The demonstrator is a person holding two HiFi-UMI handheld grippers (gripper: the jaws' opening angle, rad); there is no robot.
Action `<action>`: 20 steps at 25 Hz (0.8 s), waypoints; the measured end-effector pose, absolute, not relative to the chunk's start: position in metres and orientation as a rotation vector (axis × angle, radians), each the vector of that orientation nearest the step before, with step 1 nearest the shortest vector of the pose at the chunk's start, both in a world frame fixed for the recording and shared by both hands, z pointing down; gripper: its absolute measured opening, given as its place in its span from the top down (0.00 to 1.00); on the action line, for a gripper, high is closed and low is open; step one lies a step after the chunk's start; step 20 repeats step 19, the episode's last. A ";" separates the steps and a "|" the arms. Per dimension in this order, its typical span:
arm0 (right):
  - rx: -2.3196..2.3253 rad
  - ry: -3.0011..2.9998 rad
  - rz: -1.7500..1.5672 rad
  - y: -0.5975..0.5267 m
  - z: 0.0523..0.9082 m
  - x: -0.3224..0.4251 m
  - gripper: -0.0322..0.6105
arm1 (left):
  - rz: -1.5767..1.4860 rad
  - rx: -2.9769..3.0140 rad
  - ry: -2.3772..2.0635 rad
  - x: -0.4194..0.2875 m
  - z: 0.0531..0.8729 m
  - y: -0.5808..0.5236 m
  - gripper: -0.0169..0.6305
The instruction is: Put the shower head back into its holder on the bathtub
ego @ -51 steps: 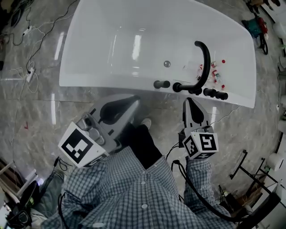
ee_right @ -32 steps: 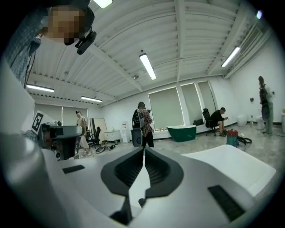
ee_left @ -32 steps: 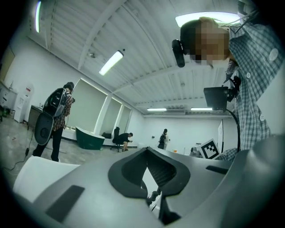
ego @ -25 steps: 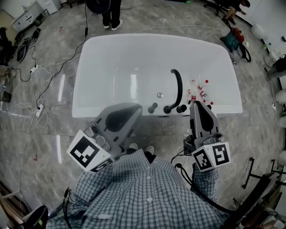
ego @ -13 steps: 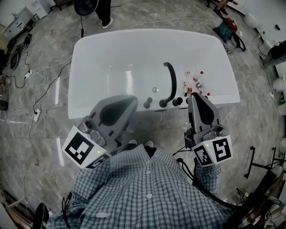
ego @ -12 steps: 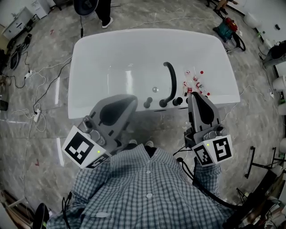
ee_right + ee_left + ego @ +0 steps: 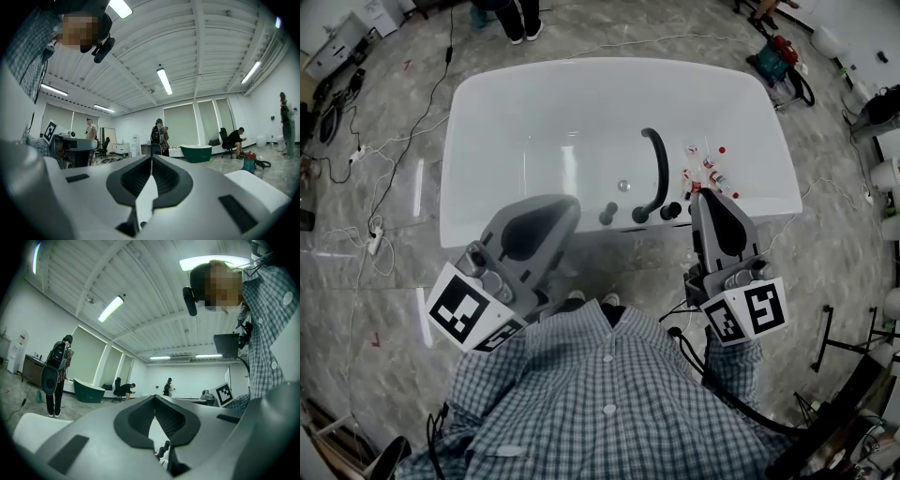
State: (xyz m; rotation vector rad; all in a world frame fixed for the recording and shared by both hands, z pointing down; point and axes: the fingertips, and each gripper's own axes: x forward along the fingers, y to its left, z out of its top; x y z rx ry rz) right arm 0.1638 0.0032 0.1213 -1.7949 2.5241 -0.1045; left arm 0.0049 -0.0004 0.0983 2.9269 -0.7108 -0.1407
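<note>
The bathtub [image 7: 534, 103] is smooth, glossy white. The floor [image 7: 375, 187] is polished grey, stone-like, with reflections. The spout [image 7: 659, 169] looks matt black. The shirt [image 7: 591, 403] is checked cloth.

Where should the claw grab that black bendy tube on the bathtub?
Probably its slim middle stretch: the black bendy tube is narrow and bare there. Come over the near rim with the right claw, which sits closest, jaws across the tube.

Head cam down over bathtub [image 7: 581, 103], gripper cams low, facing up
</note>
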 end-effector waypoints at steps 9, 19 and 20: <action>-1.758 2.545 -0.134 -0.009 0.131 0.161 0.91 | -0.141 2.913 -0.720 0.004 0.108 -0.008 0.96; -1.751 2.564 -0.129 -0.001 0.128 0.163 0.91 | -0.129 2.920 -0.688 0.015 0.105 -0.001 0.96; -1.751 2.564 -0.129 -0.001 0.128 0.163 0.91 | -0.129 2.920 -0.688 0.015 0.105 -0.001 0.96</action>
